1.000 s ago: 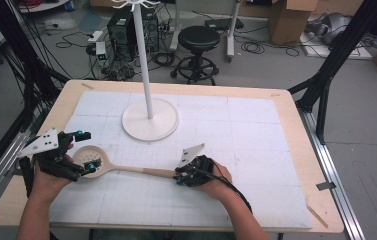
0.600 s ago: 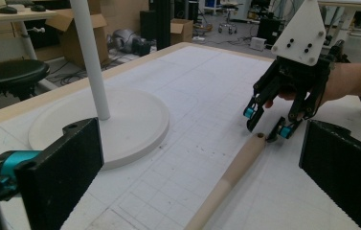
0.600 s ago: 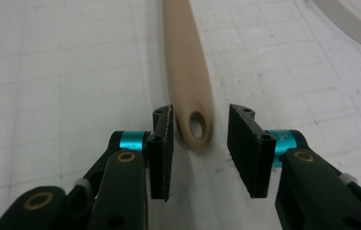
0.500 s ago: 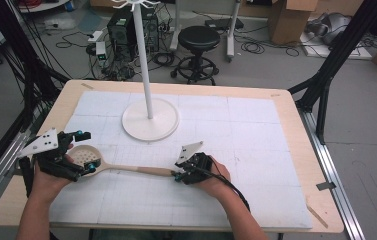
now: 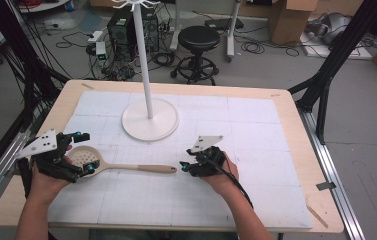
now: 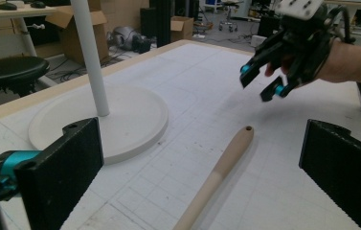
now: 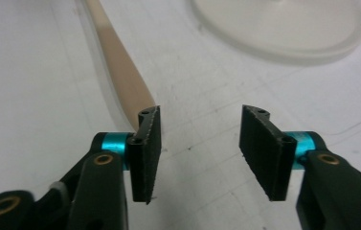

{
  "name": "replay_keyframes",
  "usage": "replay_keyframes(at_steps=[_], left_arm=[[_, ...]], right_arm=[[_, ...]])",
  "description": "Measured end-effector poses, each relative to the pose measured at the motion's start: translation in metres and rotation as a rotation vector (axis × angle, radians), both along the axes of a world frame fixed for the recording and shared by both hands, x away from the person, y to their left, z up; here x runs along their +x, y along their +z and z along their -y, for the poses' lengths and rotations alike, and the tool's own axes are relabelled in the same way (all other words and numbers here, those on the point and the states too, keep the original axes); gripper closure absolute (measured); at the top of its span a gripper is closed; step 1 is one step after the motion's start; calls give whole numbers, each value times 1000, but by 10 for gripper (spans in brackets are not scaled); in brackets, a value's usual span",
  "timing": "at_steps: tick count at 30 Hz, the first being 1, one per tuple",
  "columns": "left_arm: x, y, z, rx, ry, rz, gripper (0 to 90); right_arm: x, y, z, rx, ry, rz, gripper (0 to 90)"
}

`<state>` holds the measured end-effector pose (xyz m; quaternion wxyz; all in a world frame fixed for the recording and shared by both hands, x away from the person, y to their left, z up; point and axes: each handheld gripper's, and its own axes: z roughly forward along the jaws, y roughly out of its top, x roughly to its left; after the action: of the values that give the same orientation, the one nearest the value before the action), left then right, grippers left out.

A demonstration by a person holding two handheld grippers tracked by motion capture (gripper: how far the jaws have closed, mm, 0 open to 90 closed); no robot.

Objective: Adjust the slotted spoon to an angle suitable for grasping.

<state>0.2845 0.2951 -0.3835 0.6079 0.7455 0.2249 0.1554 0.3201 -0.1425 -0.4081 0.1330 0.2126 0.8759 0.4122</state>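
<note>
A wooden slotted spoon [image 5: 126, 167] lies on the white mat, bowl to the left, handle pointing right. My left gripper [image 5: 86, 151] stands open with its jaws on either side of the bowl; in the left gripper view the handle [image 6: 216, 172] runs out between the wide jaws without touching them. My right gripper [image 5: 183, 167] hovers just off the handle's free end. Its jaws have just been opening and nothing is between them. In the right gripper view the handle [image 7: 118, 67] ends beside the left jaw, outside the gap of the gripper [image 7: 199, 115].
A white stand with a round base [image 5: 150, 119] and a tall pole [image 5: 143, 60] rises at the middle back of the mat. The table's wooden edge [image 5: 301, 150] frames the mat. Stool, cables and boxes sit on the floor beyond.
The right gripper has let go of the handle's end, opened its jaws and drawn back a little to the right and up. The spoon and the left gripper stay put.
</note>
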Motion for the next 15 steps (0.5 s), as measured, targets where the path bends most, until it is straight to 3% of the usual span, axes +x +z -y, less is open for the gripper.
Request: replay_keyframes(at_steps=[4, 5, 6, 8, 9, 13, 14, 15], left_arm=[[0, 1, 0, -1, -2, 2, 18], [0, 0, 0, -6, -1, -2, 18], [1, 0, 1, -2, -5, -4, 18], [1, -1, 2, -1, -4, -7, 18], [2, -1, 3, -1, -5, -8, 18], [3, 0, 5, 1, -14, -6, 18], [3, 0, 5, -1, -18, -6, 18], [3, 0, 5, -1, -18, -6, 18]], right_arm=[[-15, 14, 25, 101, -22, 35, 389], [-15, 14, 25, 101, -22, 35, 389], [-24, 18, 42, 163, -38, 58, 367], [-27, 18, 48, 184, -43, 68, 354], [-34, 19, 64, 232, -65, 84, 331], [-38, 21, 78, 259, -87, 104, 298], [-37, 23, 86, 301, -106, 109, 272], [-37, 23, 88, 313, -113, 108, 256]])
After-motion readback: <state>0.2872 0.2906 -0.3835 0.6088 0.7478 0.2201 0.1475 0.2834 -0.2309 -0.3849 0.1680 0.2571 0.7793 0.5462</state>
